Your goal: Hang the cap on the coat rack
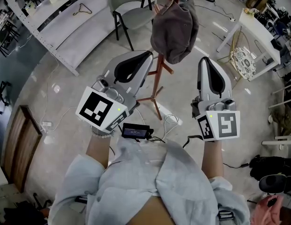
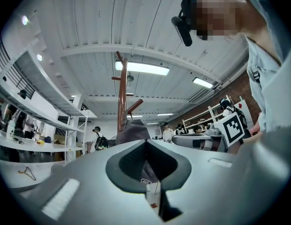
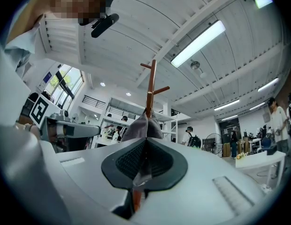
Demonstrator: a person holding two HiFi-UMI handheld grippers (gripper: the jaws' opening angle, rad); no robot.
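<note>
Reddish wood coat rack (image 1: 157,86) stands on the floor ahead; the grey cloth cap (image 1: 174,28) hangs on it, below the upper pegs. The cap looks light, soft and floppy, best pinched at its rim. Left gripper (image 1: 144,58) and right gripper (image 1: 205,62) hover just short of it, fingers closed on nothing.

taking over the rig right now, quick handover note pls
left gripper: shut, empty, held short of the rack.
right gripper: shut, empty, also short of it.
cap: hanging on the coat rack, just beyond the two grippers.
Done: the cap looks hung, with neither gripper on it.
Left: probably nothing; perhaps check that it sits securely.
</note>
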